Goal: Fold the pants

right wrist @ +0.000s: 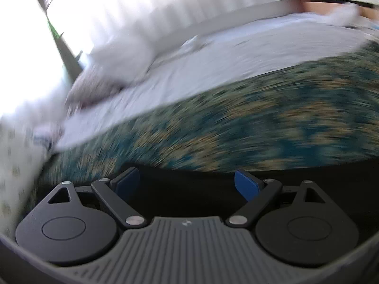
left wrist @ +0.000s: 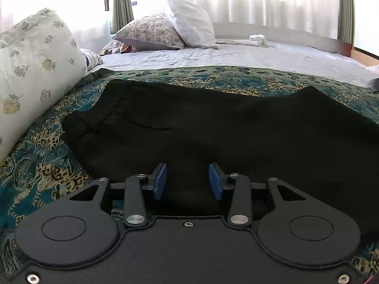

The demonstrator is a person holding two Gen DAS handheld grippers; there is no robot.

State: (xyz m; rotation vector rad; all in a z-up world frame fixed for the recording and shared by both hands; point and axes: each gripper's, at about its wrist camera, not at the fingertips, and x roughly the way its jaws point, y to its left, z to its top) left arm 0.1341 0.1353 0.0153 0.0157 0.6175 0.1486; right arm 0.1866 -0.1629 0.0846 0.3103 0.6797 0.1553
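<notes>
The black pants (left wrist: 201, 127) are seen spread flat across the middle of the left wrist view, laid on a teal and gold patterned bedspread (left wrist: 42, 156). The left gripper (left wrist: 187, 181) is held low at the bottom centre of that frame, above the near edge of the pants; its blue pads (left wrist: 159, 182) are set a moderate way apart and nothing is pinched between them. A leaf-printed cushion (left wrist: 35, 71) is seen at the left edge, and two pillows (left wrist: 165, 30) are propped at the upper centre on a white sheet (left wrist: 248, 56).

The right wrist view is heavily blurred. The right gripper (right wrist: 187, 184) is shown at the bottom centre with its fingers spread wide, empty, over dark fabric that appears to be the pants (right wrist: 189, 189).
</notes>
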